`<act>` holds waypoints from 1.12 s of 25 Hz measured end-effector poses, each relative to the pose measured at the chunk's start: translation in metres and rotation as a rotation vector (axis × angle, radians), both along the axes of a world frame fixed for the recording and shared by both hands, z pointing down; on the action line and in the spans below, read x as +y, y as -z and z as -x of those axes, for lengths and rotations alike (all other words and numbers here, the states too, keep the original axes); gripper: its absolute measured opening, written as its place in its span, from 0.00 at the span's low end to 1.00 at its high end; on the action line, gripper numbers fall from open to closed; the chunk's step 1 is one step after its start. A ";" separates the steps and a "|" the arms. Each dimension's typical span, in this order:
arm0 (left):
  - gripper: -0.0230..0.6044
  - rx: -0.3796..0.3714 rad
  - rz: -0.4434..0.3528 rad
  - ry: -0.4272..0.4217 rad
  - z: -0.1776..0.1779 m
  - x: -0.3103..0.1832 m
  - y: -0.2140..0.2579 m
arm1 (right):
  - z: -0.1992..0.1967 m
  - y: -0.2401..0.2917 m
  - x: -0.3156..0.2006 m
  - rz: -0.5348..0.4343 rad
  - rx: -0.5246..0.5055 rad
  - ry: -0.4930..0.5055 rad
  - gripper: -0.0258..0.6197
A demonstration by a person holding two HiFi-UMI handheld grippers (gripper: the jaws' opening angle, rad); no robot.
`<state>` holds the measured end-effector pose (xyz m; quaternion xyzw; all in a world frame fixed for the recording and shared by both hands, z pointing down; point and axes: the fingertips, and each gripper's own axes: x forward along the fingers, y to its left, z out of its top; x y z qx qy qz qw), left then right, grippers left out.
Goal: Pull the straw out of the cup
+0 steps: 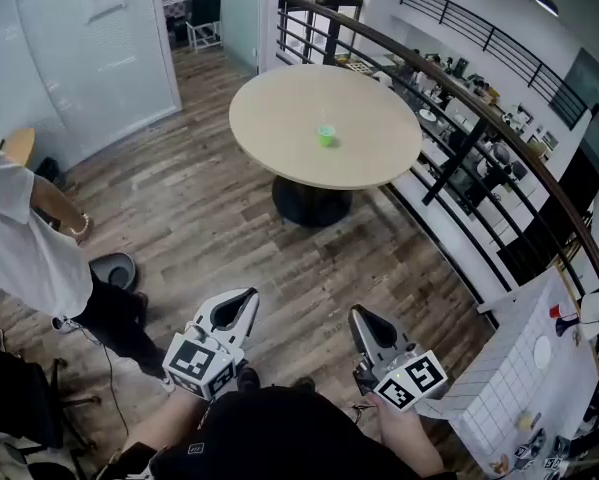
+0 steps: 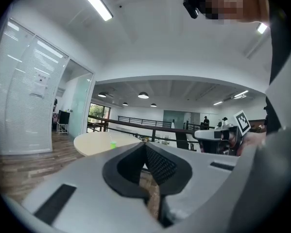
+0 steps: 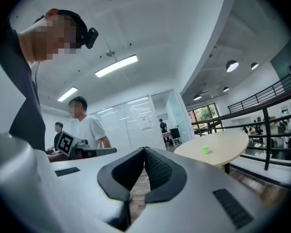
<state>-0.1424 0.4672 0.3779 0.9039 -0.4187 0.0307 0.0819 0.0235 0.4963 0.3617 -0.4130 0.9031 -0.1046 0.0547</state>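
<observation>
A small green cup (image 1: 326, 136) with a thin pale straw (image 1: 323, 116) standing in it sits near the middle of a round beige table (image 1: 279, 118), far ahead of me. The cup shows tiny in the left gripper view (image 2: 113, 143) and the right gripper view (image 3: 205, 150). My left gripper (image 1: 247, 298) and right gripper (image 1: 359, 315) are held close to my body, over the wooden floor, well short of the table. Both have their jaws together with nothing between them.
A curved black railing (image 1: 459, 88) runs past the table's far and right side. A person in a white shirt (image 1: 24, 238) stands at my left. A glass partition (image 1: 89, 38) is at the back left. A white gridded board (image 1: 519, 388) lies at the lower right.
</observation>
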 end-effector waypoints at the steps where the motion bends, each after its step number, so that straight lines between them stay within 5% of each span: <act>1: 0.05 0.000 0.001 0.001 -0.003 0.001 0.000 | -0.002 0.001 0.000 -0.004 0.001 0.006 0.07; 10: 0.05 -0.016 0.006 0.024 -0.055 0.002 0.000 | -0.056 -0.002 0.003 -0.002 -0.031 0.026 0.08; 18: 0.05 -0.016 0.007 0.022 -0.061 0.012 -0.011 | -0.065 -0.021 0.017 0.038 -0.040 0.027 0.08; 28: 0.05 0.020 0.035 0.012 -0.055 -0.060 -0.026 | -0.064 -0.036 -0.047 0.077 -0.011 -0.001 0.08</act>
